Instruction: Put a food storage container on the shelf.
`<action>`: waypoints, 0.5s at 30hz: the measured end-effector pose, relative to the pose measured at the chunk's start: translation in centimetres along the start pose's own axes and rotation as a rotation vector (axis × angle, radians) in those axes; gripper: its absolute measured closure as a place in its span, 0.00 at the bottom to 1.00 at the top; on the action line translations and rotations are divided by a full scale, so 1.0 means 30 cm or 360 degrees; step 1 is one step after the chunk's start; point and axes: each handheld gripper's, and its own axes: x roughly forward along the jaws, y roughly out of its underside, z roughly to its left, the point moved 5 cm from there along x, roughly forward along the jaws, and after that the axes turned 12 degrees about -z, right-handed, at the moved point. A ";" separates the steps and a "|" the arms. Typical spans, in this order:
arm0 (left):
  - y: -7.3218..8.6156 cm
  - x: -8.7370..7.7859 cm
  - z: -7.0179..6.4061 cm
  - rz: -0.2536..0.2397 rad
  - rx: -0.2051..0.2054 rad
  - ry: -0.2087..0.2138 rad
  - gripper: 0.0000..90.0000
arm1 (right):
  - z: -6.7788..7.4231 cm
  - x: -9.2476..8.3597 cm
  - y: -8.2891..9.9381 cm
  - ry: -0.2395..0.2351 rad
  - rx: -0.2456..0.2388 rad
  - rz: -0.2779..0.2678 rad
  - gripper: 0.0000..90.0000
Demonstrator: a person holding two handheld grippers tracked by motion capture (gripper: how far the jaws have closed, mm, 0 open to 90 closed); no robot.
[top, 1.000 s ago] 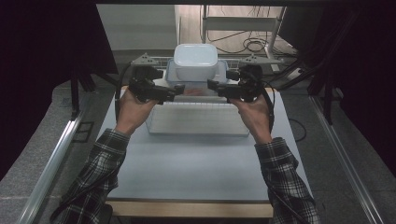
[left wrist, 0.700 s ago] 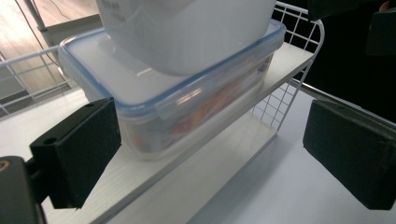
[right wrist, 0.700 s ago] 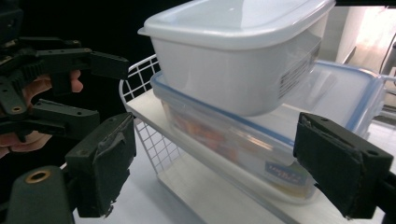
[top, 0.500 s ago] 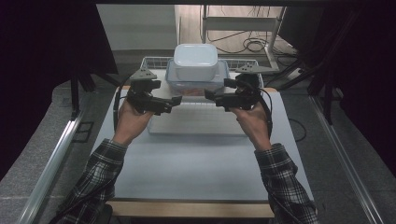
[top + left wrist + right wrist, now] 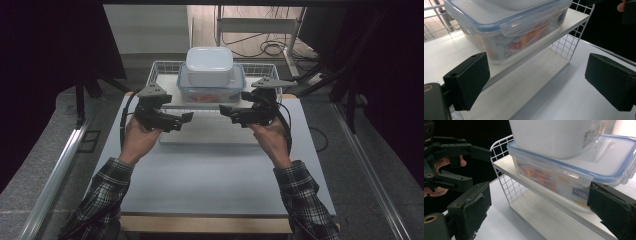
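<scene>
A clear container point(image 5: 211, 89) with a blue-rimmed lid stands on the upper shelf of a white wire rack point(image 5: 156, 75). A white opaque container point(image 5: 210, 65) is stacked on its lid. My left gripper point(image 5: 181, 120) hovers open in front of the rack's left part, below the shelf. My right gripper point(image 5: 226, 112) mirrors it on the right, and its jaws have just been opening with nothing between them. The left gripper view has the clear container point(image 5: 519, 32) beyond my open left gripper point(image 5: 539, 85). Both containers point(image 5: 564, 170) point(image 5: 554, 135) sit past my open right gripper point(image 5: 540, 212).
The rack's lower white board point(image 5: 210, 134) lies on the pale table point(image 5: 210, 175). The rack's wire side panel point(image 5: 509, 185) and rear rim stand up around the shelf. Cables and a metal frame point(image 5: 260, 25) are behind the table. Dark curtains flank it.
Both grippers have left the sides of the clear container and come down and toward the near edge. The two stacked containers stay on the shelf.
</scene>
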 end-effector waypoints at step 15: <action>0.054 -0.001 -0.026 0.0028 0.0009 0.0058 0.05 | -0.004 -0.029 0.062 -0.0024 -0.0023 0.0044 0.03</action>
